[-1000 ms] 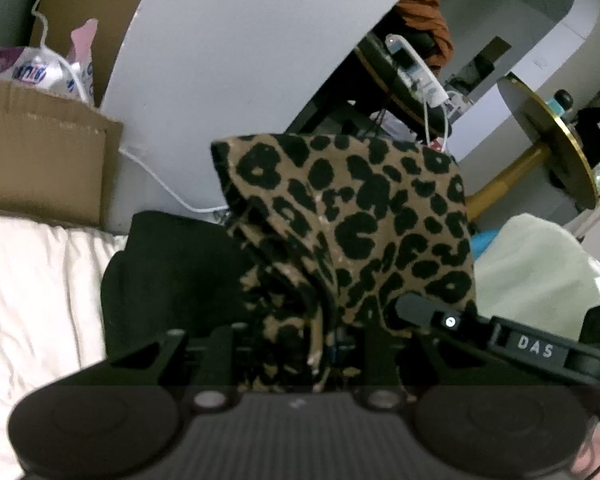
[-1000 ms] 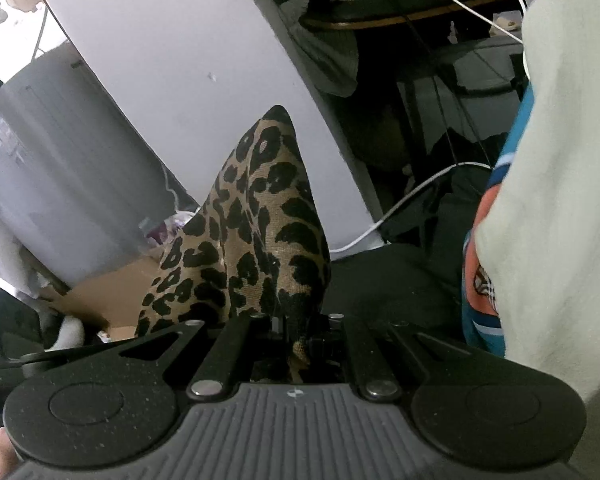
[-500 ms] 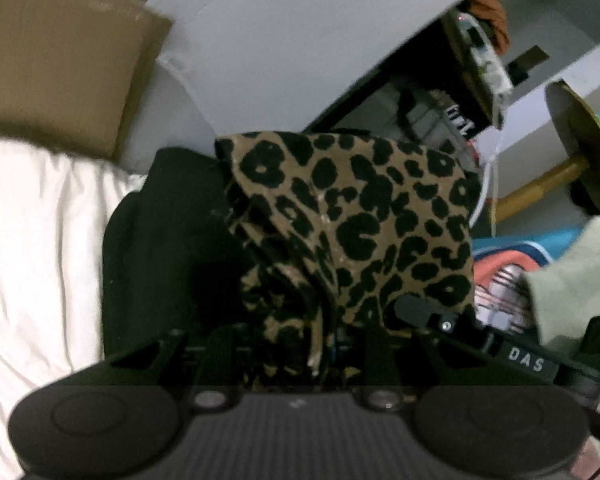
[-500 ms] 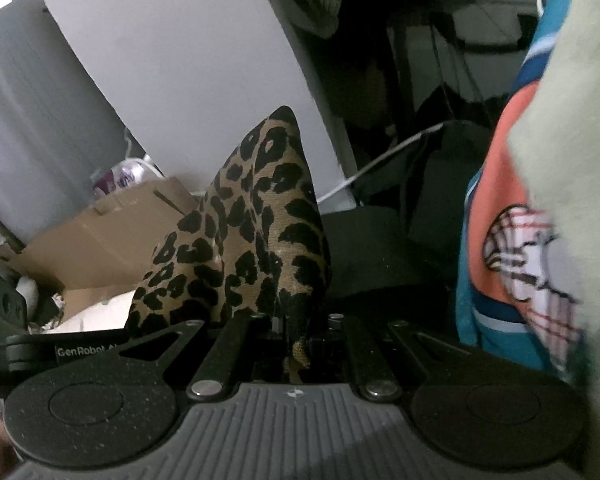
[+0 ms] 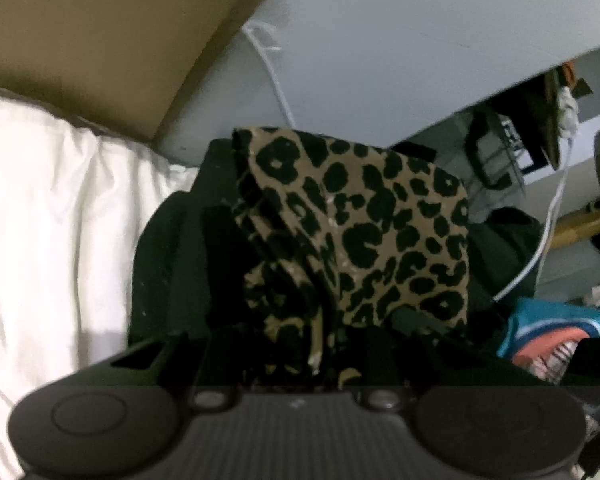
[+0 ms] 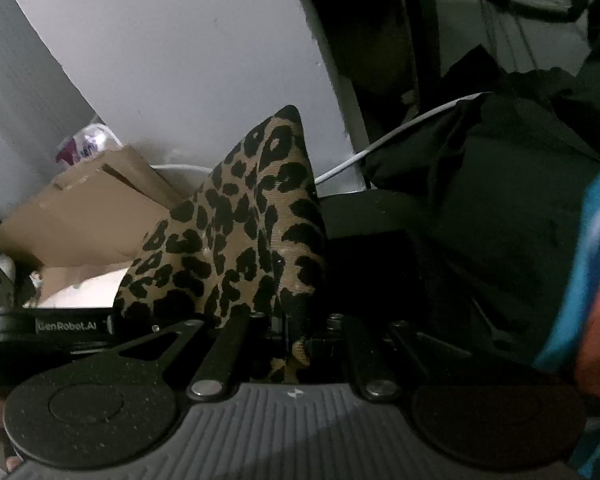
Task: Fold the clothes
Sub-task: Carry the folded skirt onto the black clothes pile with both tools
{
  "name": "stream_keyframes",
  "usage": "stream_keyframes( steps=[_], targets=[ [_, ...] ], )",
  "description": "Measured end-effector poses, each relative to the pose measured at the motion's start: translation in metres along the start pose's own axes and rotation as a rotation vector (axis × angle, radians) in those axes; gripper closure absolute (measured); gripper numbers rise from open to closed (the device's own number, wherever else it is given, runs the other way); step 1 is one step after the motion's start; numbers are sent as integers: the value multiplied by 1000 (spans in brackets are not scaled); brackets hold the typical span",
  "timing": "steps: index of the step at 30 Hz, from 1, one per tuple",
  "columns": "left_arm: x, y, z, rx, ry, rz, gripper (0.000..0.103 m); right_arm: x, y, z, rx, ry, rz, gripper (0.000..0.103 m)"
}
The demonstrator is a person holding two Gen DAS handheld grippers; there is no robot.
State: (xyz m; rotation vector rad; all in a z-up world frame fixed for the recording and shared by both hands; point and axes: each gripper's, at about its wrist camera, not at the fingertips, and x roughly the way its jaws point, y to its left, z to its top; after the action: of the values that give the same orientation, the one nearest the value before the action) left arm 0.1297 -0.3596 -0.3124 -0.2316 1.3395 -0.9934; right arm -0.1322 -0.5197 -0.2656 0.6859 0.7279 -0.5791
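Note:
A leopard-print garment (image 5: 364, 232) hangs bunched in front of the left wrist camera, and my left gripper (image 5: 320, 344) is shut on a thick fold of it. In the right wrist view the same leopard-print garment (image 6: 244, 236) stands up in a peak, with my right gripper (image 6: 300, 332) shut on its edge. The fingertips of both grippers are buried in the cloth. A black garment (image 5: 172, 256) lies on the white bedding (image 5: 48, 224) just behind and below the held cloth. The other gripper's black body (image 6: 60, 326) shows at the left of the right wrist view.
A cardboard box (image 5: 100, 40) stands at the bed's far edge against a grey wall panel (image 5: 400, 40). A white cable (image 5: 540, 240) runs down past dark clothes. A teal and orange garment (image 5: 556, 336) lies at the right; it also fills the right edge (image 6: 596, 264).
Both grippers have come down with the leopard-print garment, closer to the bed and the black garment. The box and bedding now fill more of the left view; the pale green cloth has left it.

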Motion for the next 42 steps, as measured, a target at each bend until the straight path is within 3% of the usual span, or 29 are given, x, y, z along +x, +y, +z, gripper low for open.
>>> stream_keyframes(
  steps=[10, 25, 28, 29, 31, 35, 38, 42],
  targets=[
    [16, 30, 22, -92, 59, 9, 77, 41, -7, 14, 68, 70, 31, 97],
    [37, 37, 35, -94, 93, 8, 76, 64, -10, 16, 34, 84, -33, 97],
    [39, 42, 32, -133, 96, 9, 71, 68, -7, 17, 14, 78, -54, 96],
    [40, 45, 30, -158, 100, 10, 65, 71, -7, 17, 11, 77, -63, 94],
    [38, 48, 29, -173, 104, 16, 59, 71, -6, 16, 3, 70, -116, 72],
    [27, 40, 34, -61, 98, 100, 38, 53, 1, 13, -58, 22, -189, 62],
    [15, 39, 42, -4, 85, 139, 37, 36, 8, 8, -123, -22, -199, 60],
    [-4, 33, 52, 74, 41, 166, 39, 16, 11, 1, -141, -104, -152, 60]
  ],
)
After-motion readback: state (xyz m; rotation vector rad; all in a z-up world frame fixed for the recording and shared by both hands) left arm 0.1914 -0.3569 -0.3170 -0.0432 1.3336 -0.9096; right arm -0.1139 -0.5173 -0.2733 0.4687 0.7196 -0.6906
